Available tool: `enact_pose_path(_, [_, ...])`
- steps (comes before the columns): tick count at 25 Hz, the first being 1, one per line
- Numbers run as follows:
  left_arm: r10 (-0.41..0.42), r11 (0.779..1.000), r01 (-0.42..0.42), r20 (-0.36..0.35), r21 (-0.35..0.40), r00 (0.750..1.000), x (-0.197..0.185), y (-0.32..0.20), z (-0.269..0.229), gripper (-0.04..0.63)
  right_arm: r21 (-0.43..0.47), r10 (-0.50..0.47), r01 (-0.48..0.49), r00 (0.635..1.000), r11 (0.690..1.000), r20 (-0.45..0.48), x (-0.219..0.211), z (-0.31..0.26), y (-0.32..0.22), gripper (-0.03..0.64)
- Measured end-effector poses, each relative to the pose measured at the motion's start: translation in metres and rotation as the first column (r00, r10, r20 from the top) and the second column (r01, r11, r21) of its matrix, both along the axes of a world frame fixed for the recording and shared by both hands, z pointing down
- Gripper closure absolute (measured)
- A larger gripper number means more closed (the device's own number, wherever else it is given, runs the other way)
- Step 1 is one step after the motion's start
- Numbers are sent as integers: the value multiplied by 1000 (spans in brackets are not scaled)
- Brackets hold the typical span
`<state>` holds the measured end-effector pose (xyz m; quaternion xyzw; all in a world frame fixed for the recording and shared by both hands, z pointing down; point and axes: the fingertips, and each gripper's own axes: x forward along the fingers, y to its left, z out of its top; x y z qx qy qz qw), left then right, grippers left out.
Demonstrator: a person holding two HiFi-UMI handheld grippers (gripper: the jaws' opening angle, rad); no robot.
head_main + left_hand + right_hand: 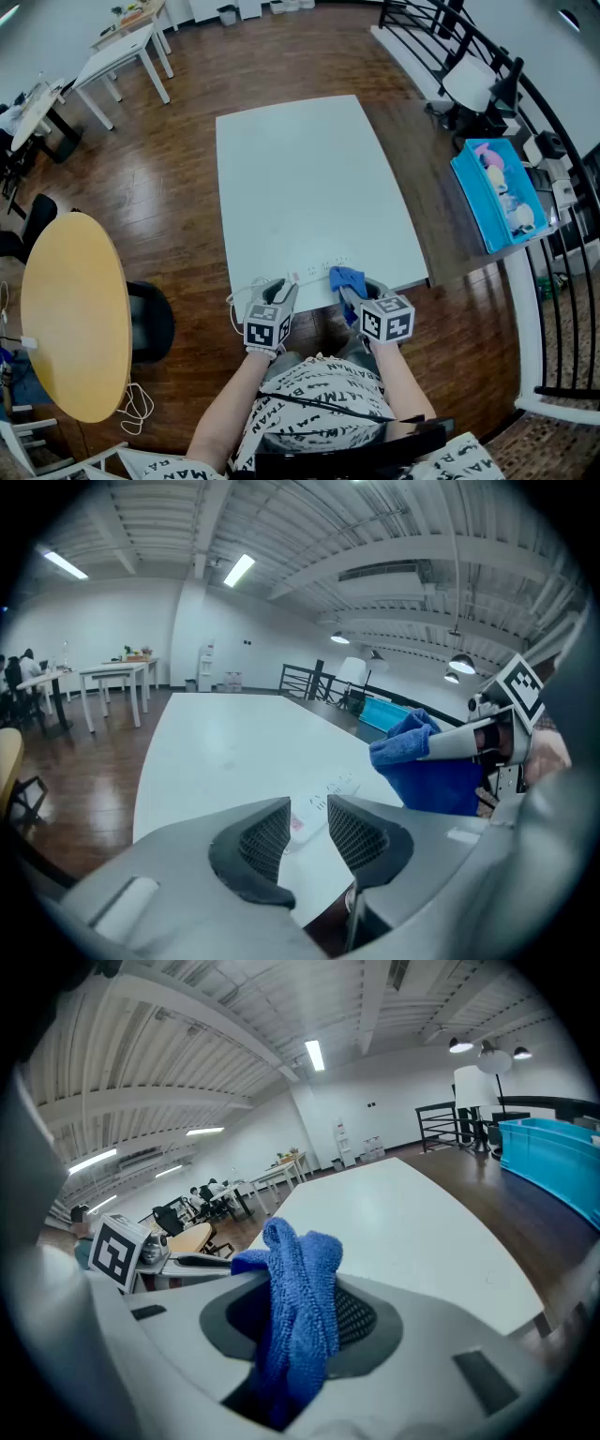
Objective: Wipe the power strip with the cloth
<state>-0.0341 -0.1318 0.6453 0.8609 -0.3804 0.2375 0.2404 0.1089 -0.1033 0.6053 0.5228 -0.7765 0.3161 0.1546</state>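
A white power strip (pixel 319 270) lies on the white table (pixel 309 178) close to its near edge. In the left gripper view the power strip (pixel 319 803) shows just past the jaws. My left gripper (pixel 281 285) (pixel 309 832) hovers at the strip's left end, open, with a gap and nothing between its pads. My right gripper (pixel 352 290) (pixel 300 1321) is shut on a bunched blue cloth (pixel 345 277) (pixel 300 1297), held just above the strip's right end. The left gripper view also catches the cloth (pixel 422 761) hanging from the right gripper (pixel 487 742).
The strip's white cable (pixel 238 298) loops off the table's near left corner. A round yellow table (pixel 75 314) and a black chair (pixel 155 319) stand to the left. A blue bin (pixel 497 192) and a black railing (pixel 553 141) are on the right.
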Motion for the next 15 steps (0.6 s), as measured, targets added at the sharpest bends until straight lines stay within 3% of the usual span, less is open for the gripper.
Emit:
enact_pose_path(6, [161, 987, -160, 69, -14, 985, 8, -12, 19, 263, 2, 34, -34, 999, 999, -1, 5, -3, -2, 482])
enact_pose_path(9, [259, 966, -260, 144, -11, 955, 10, -18, 28, 241, 1, 52, -52, 999, 999, -6, 5, -5, 1, 482])
enact_pose_path(15, [435, 894, -448, 252, -5, 865, 29, -26, 41, 217, -12, 73, -73, 997, 997, -23, 11, -5, 5, 482])
